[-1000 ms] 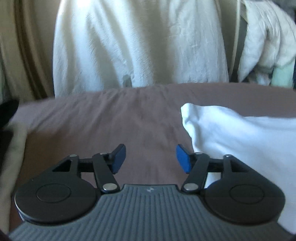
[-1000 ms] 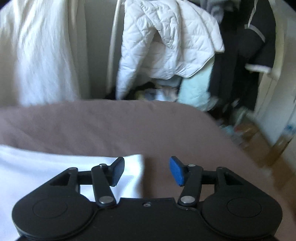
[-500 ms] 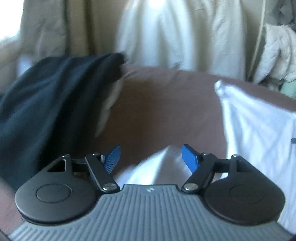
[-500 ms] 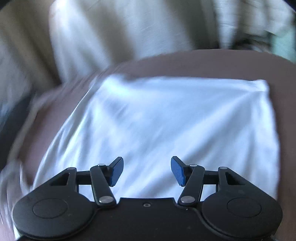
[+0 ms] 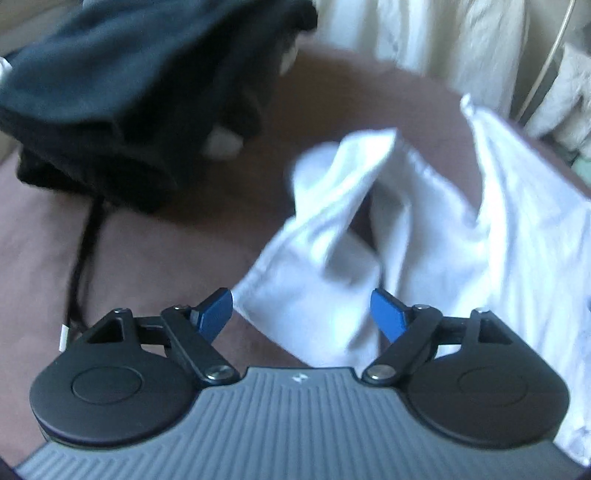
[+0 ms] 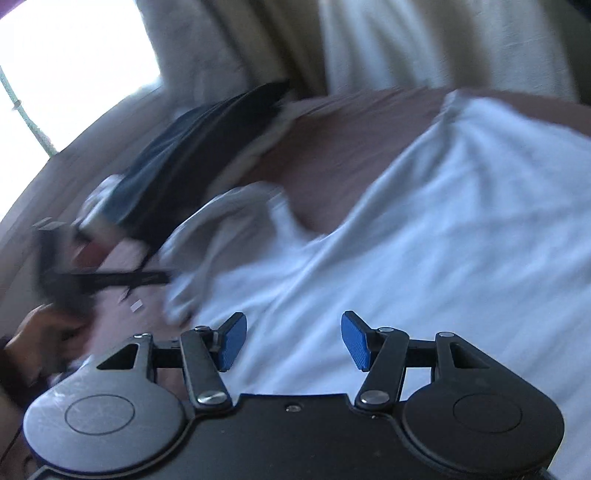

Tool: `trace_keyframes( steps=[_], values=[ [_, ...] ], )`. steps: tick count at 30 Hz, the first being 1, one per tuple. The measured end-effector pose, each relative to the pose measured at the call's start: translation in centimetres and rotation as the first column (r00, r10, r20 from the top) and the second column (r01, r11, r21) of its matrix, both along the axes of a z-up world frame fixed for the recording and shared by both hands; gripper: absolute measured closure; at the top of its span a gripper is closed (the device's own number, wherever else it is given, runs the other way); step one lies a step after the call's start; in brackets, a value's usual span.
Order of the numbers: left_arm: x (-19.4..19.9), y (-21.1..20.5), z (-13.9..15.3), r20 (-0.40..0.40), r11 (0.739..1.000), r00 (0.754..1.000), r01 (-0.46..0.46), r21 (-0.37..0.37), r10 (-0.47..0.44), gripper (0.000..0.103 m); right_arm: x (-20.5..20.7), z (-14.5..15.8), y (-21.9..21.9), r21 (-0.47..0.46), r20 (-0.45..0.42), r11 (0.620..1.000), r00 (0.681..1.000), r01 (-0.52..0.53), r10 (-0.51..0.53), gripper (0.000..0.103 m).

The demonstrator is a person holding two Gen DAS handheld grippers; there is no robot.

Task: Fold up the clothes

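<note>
A white garment [image 5: 517, 229] lies spread on the brown bed sheet [image 5: 166, 251], with a crumpled sleeve [image 5: 332, 206] sticking out to the left. My left gripper [image 5: 301, 314] is open and empty, just above the sleeve's near end. The garment also shows in the right wrist view [image 6: 424, 221], blurred. My right gripper [image 6: 293, 339] is open and empty over the garment's body. The sleeve [image 6: 229, 221] lies to its left.
A pile of dark clothes [image 5: 129, 81] with a black strap [image 5: 85, 258] lies at the left of the bed; it also shows in the right wrist view [image 6: 184, 155]. White cloth [image 5: 424, 33] and curtains [image 6: 406, 40] hang behind the bed.
Both grippers have swung left and tilted down over the bed. The white garment's sleeve and the dark pile have come into view. Both grippers stay open.
</note>
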State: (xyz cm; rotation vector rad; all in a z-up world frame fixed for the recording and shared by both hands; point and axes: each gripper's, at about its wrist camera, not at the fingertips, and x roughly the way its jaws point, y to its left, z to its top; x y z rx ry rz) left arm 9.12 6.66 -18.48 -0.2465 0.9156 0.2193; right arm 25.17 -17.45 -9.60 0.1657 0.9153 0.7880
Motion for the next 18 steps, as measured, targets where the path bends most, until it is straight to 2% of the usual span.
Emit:
trace_keyframes(
  steps=[1,3,4,5,8,11,16,18],
  values=[
    [0.2,-0.6,-0.5,0.000,0.999,1.000,0.002,0.040,-0.002,0.022,-0.7,-0.2,0.6,0.006,-0.012,1.000,1.000,-0.016,0.016,0.041],
    [0.7,-1.7,-1.6,0.000,0.993,1.000,0.005,0.119,-0.005,0.042,-2.1,-0.6,1.8,0.014,-0.035,0.999,0.999,-0.041,0.042,0.041],
    [0.8,-2.0,-1.4,0.009,0.987,1.000,0.002,0.163,-0.004,0.076,-2.7,-0.8,2.4,0.019,-0.046,0.998,0.997,-0.054,0.055,0.041],
    [0.9,-2.1,-0.8,0.023,0.978,1.000,-0.004,0.210,-0.001,0.099,-3.2,-1.1,3.1,0.016,-0.058,0.998,0.996,-0.069,0.070,0.041],
    [1.1,-2.1,1.4,0.079,0.939,0.997,-0.034,0.343,0.008,0.099,-3.4,-2.0,4.3,-0.019,-0.076,0.995,0.992,-0.102,0.100,0.041],
    [0.4,-0.6,4.7,0.169,0.911,0.985,-0.096,0.400,0.030,0.099,-3.3,-2.5,4.0,-0.017,-0.094,0.996,0.992,-0.090,0.088,0.041],
    [-1.6,1.4,7.9,0.283,0.951,0.959,-0.105,0.290,0.019,0.099,-2.4,-3.9,1.7,-0.009,-0.131,1.000,0.991,-0.007,0.006,0.040],
    [-1.9,1.3,9.1,0.316,0.970,0.949,-0.070,0.233,-0.008,0.099,-2.4,-4.1,0.8,-0.014,-0.135,1.000,0.991,0.011,-0.012,0.040]
  ],
)
